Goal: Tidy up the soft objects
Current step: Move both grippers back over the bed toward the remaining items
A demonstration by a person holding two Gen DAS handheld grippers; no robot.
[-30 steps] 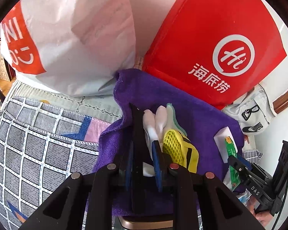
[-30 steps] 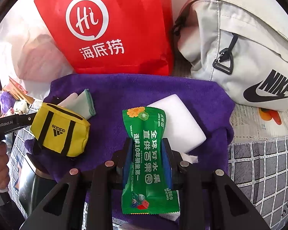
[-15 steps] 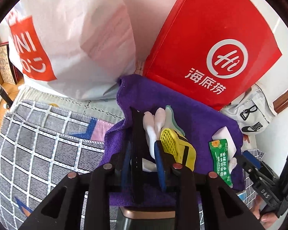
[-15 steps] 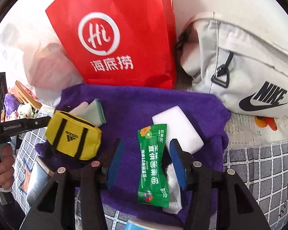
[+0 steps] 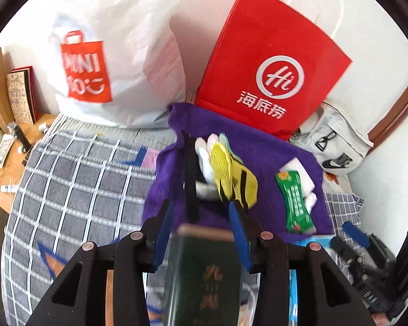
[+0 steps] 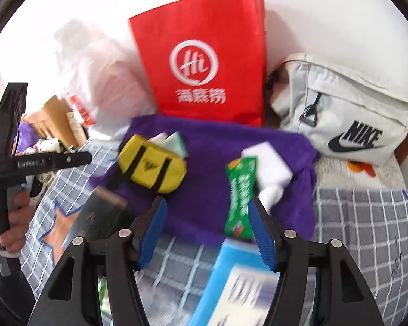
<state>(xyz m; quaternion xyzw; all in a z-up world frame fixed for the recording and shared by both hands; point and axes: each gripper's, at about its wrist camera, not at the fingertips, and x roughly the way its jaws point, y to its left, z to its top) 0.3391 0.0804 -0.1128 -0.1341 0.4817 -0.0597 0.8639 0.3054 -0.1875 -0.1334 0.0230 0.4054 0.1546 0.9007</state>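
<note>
A purple towel (image 5: pixel 263 152) (image 6: pixel 217 146) lies on the checked bedspread. On it lie a small yellow bag (image 5: pixel 238 176) (image 6: pixel 152 167), white and green cloths (image 5: pixel 206 152) (image 6: pixel 174 140), a white sponge block (image 5: pixel 296 168) (image 6: pixel 269 160) and a green snack packet (image 5: pixel 296 201) (image 6: pixel 240 198). A black strap (image 5: pixel 189 179) runs from the bag. My left gripper (image 5: pixel 201 225) is open and empty, pulled back from the bag. My right gripper (image 6: pixel 206 228) is open and empty, just short of the packet.
A red paper bag (image 5: pixel 272 62) (image 6: pixel 204 59), a white MINISO bag (image 5: pixel 117 54) and a white Nike bag (image 5: pixel 331 146) (image 6: pixel 345 119) stand behind the towel. A dark green book (image 5: pixel 204 277) (image 6: pixel 100 214) and a blue box (image 6: pixel 236 282) lie near the grippers. A wooden shelf (image 5: pixel 2 146) is far left.
Both grippers opened and pulled back. The left let go of the bag's strap and cloths; the right let go of the green packet, which now lies on the towel.
</note>
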